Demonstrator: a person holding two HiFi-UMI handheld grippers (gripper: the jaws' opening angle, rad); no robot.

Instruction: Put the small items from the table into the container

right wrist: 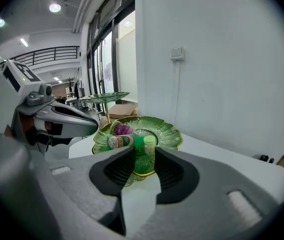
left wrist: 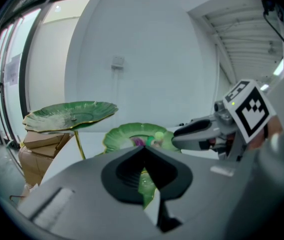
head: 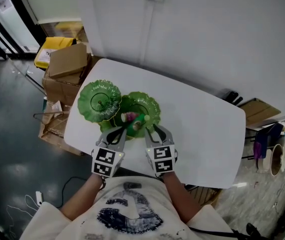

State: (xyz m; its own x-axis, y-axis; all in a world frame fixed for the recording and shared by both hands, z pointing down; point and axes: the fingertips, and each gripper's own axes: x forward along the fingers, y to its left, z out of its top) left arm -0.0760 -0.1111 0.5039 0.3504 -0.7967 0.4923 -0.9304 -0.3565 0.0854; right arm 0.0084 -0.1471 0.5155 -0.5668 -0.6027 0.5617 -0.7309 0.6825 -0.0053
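A green leaf-shaped tiered dish stands on the white table (head: 202,129), with an upper plate (head: 99,99) and a lower plate (head: 142,106). On the lower plate lie a small green bottle (right wrist: 129,143) with a pale cap and a purple item (right wrist: 123,129). My right gripper (right wrist: 144,153) is open at the plate's near rim. The bottle lies crosswise just beyond its fingertips, apart from the pads. My left gripper (left wrist: 143,149) is shut and empty, beside the right one at the same rim. Both grippers show in the head view, left (head: 120,130) and right (head: 150,129).
Cardboard boxes (head: 67,64) and a yellow bag (head: 54,46) sit on the floor left of the table. A white wall runs along the table's far edge. Clutter stands on the floor at the right (head: 275,154). The table's right half is bare.
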